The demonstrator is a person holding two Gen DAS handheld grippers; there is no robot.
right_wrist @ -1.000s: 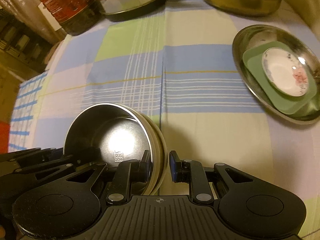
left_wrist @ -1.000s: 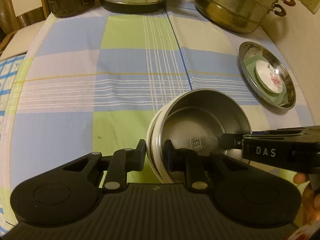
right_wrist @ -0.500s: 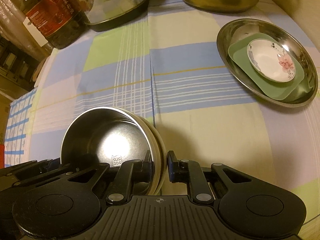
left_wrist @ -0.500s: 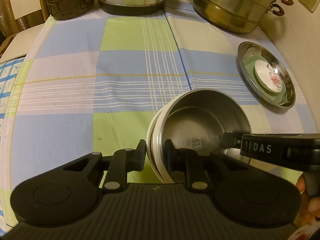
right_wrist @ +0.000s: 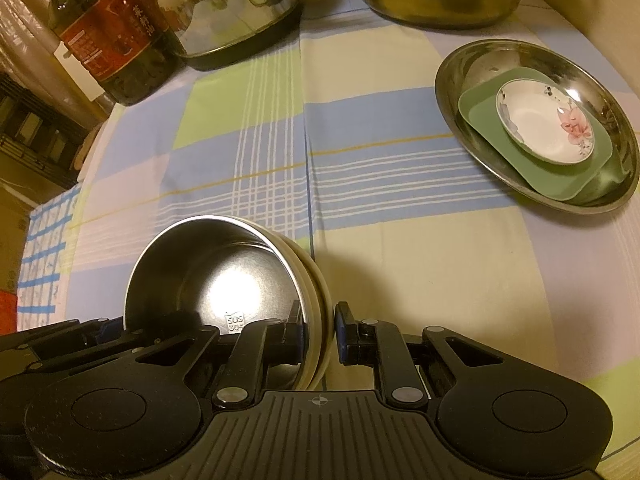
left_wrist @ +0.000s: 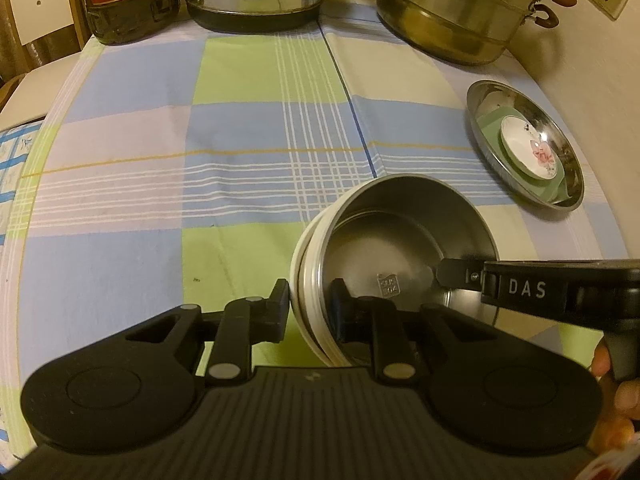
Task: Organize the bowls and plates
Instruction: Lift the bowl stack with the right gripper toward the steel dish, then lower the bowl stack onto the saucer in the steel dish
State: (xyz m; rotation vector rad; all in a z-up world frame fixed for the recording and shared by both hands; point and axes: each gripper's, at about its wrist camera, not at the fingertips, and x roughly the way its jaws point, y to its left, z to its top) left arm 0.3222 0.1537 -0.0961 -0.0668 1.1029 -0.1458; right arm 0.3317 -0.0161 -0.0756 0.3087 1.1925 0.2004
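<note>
Here I had both tools on the same stack: a steel bowl (left_wrist: 404,240) nested in a cream bowl (left_wrist: 298,264), low on the plaid-clothed counter (left_wrist: 160,160). My left hand-held gripper (left_wrist: 308,304) was clenched on the stack's left rim, one finger outside the cream wall and one inside the steel one. My right hand-held gripper (right_wrist: 318,332) pinched the opposite rim the same way, its jaws narrow around both walls. Whether the stack's foot was touching the cloth or hanging just clear, I could not tell.

Well apart, toward the far right edge, sat a steel plate (right_wrist: 480,64) carrying a green square plate (right_wrist: 480,112) and a small flowered saucer (right_wrist: 536,128). Behind stood a kettle (right_wrist: 240,12), an oil bottle (right_wrist: 108,40) and a steamer pot (left_wrist: 460,12).

To do this step well, I judged I should keep the two pinches even, so the rims stayed level and the inner bowl did not slip or rattle. Steel is slick; a lopsided lift could tip the stack. I also wanted a path clear of the plate pile.
</note>
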